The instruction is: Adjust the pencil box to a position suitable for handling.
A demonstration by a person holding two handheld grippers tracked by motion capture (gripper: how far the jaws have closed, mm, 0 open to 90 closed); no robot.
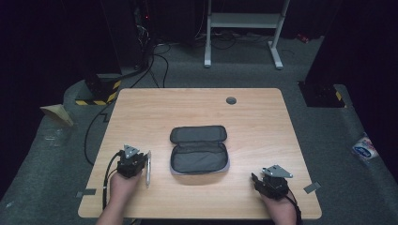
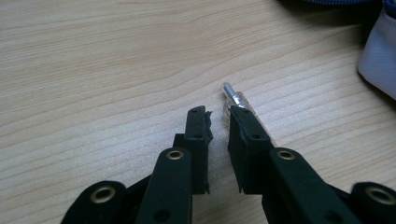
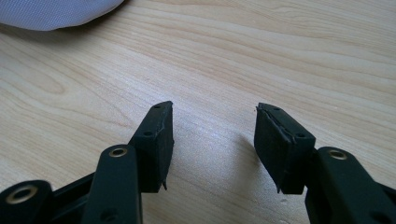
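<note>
The left tongs (image 1: 133, 158) rest on the wooden table (image 1: 141, 108), jaws drawn nearly together with nothing pinched between them. A clear pen (image 1: 148, 168) lies on the table just beside them, on the side toward the open grey pouch (image 1: 199, 149); in the left gripper view its tip (image 2: 232, 94) pokes out past one jaw. The right tongs (image 1: 271, 180) stand half open and empty, well apart from the pen.

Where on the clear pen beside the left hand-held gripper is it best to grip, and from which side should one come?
Probably the middle of the barrel of the pen, from straight above, with the jaws across it. It lies flat on the table, pointing away from the person, so both long sides are free. The pencil case lies apart on its right.
</note>
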